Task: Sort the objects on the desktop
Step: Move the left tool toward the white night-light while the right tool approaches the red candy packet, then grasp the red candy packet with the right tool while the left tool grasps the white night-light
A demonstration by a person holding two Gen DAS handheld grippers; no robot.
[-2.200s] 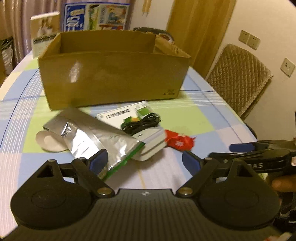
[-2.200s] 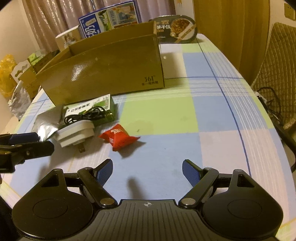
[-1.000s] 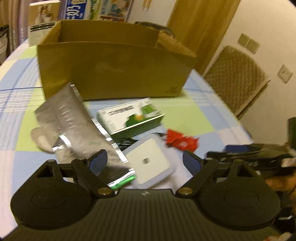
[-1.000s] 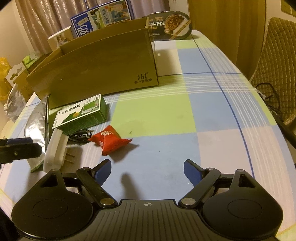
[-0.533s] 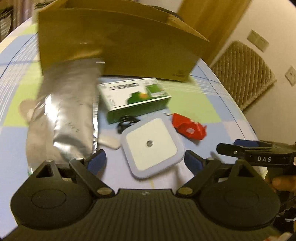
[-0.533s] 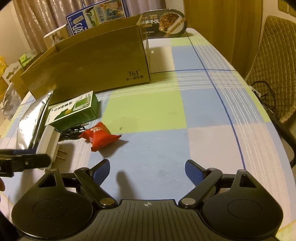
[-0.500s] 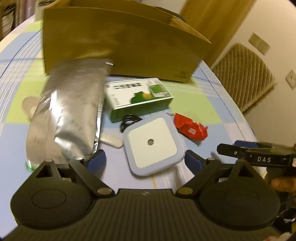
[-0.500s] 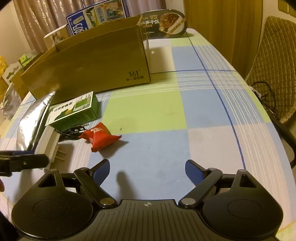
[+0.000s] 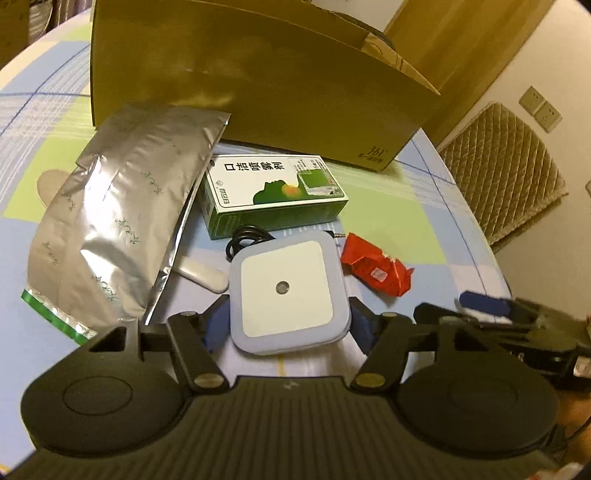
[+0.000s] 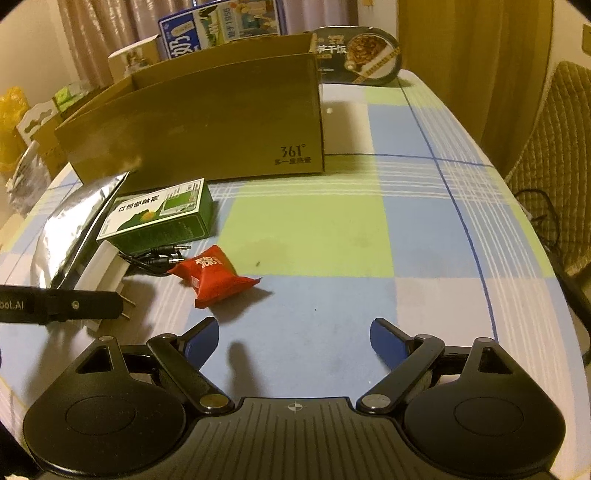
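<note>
My left gripper (image 9: pixel 288 325) has its jaws closed on the sides of a white square plug-in night light (image 9: pixel 288 291), which shows edge-on in the right wrist view (image 10: pixel 105 273). Beyond it lie a green and white box (image 9: pixel 273 192), a coiled black cable (image 9: pixel 247 238), a red snack packet (image 9: pixel 376 267) and a silver foil pouch (image 9: pixel 118 229). A small white oblong thing (image 9: pixel 201 275) lies beside the pouch. My right gripper (image 10: pixel 293 343) is open and empty over the cloth, just right of the red packet (image 10: pixel 214 277).
A big open cardboard box (image 10: pixel 207 122) stands behind the items. Cartons (image 10: pixel 221 22) and a meal tray (image 10: pixel 358 55) stand behind it. The table (image 10: pixel 424 258) has a checked cloth. A quilted chair (image 9: pixel 506 170) stands at the right edge.
My left gripper has come down and forward over the night light and its jaws have narrowed onto its sides. The foil pouch has been pushed flat to the left. My right gripper has barely moved.
</note>
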